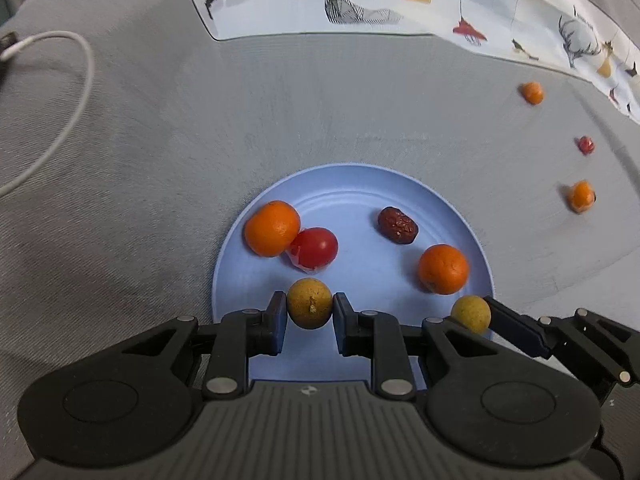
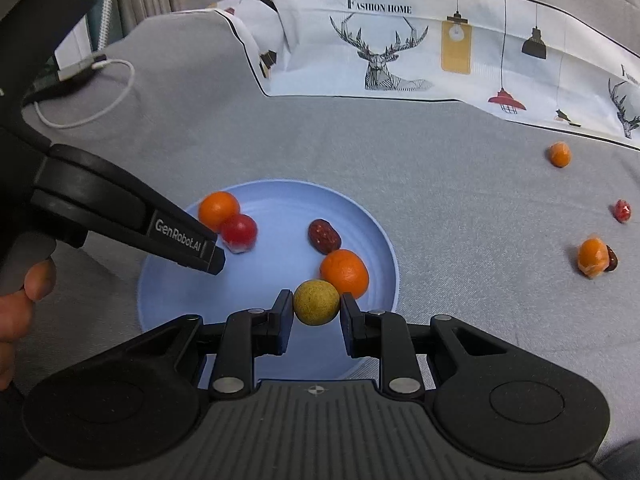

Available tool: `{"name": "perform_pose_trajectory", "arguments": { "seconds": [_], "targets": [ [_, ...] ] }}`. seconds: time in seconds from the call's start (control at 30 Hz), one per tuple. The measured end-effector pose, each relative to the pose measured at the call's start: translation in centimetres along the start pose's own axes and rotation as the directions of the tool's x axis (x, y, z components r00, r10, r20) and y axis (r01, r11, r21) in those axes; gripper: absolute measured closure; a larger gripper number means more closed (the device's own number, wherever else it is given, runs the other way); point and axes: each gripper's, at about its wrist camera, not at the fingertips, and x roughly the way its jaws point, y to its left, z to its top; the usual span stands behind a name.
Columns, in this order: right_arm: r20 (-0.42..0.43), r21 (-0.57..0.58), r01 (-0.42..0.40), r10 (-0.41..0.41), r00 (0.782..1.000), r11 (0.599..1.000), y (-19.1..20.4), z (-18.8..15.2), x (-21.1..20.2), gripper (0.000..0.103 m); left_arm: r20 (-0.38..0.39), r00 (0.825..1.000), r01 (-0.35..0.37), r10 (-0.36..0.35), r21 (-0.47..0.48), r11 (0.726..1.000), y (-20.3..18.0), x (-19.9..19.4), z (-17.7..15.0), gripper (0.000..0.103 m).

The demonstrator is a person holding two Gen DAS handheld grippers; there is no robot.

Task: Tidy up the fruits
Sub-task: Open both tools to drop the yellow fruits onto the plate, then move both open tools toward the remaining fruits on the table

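A blue plate [image 1: 352,184] [image 2: 168,312] lies on grey cloth and holds two oranges [image 1: 272,229] [image 1: 443,269], a red tomato [image 1: 314,247] and a dark red date [image 1: 398,225]. My left gripper [image 1: 310,309] is shut on a yellow-brown round fruit [image 1: 310,309] over the plate's near edge. My right gripper [image 2: 316,303] is shut on a second yellow-brown fruit [image 2: 316,303], also over the plate; that fruit shows in the left wrist view [image 1: 471,314]. The left gripper's finger [image 2: 180,242] shows in the right wrist view.
On the cloth to the right lie a small orange [image 2: 559,154], a red fruit [image 2: 622,211] and an orange beside a dark date [image 2: 592,257]. A patterned white cloth [image 2: 400,48] lies at the back. A white cable [image 2: 96,100] loops at the left.
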Motion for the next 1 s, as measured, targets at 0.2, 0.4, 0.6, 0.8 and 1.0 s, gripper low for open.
{"name": "perform_pose_trajectory", "arguments": {
  "seconds": [0.2, 0.4, 0.6, 0.8, 1.0],
  "targets": [
    [0.040, -0.031, 0.029, -0.028, 0.999, 0.999, -0.1, 0.9, -1.2, 0.018, 0.072, 0.997, -0.001, 0.001, -0.005, 1.000, 0.3, -2.5, 0.2, 0.000],
    [0.049, -0.047, 0.006, -0.004, 0.999, 0.999, -0.6, -0.8, -7.6, 0.006, 0.106, 0.993, -0.047, 0.043, 0.034, 0.998, 0.9, -7.7, -2.6, 0.000],
    [0.083, -0.015, 0.045, -0.043, 0.996, 0.999, -0.7, -3.2, -12.6, 0.003, 0.103, 0.992, -0.080, 0.077, 0.031, 0.996, 0.4, -12.0, -7.1, 0.000],
    [0.186, 0.023, 0.082, -0.085, 0.979, 0.996, -1.2, -3.7, -16.2, 0.001, 0.144, 0.988, -0.065, 0.060, 0.030, 0.997, -1.6, -15.4, -9.6, 0.000],
    [0.305, 0.011, 0.099, -0.098, 0.947, 0.995, -1.1, -4.9, -20.0, 0.001, 0.205, 0.977, -0.058, 0.052, 0.026, 0.998, -2.9, -18.0, -10.4, 0.000]
  ]
}}
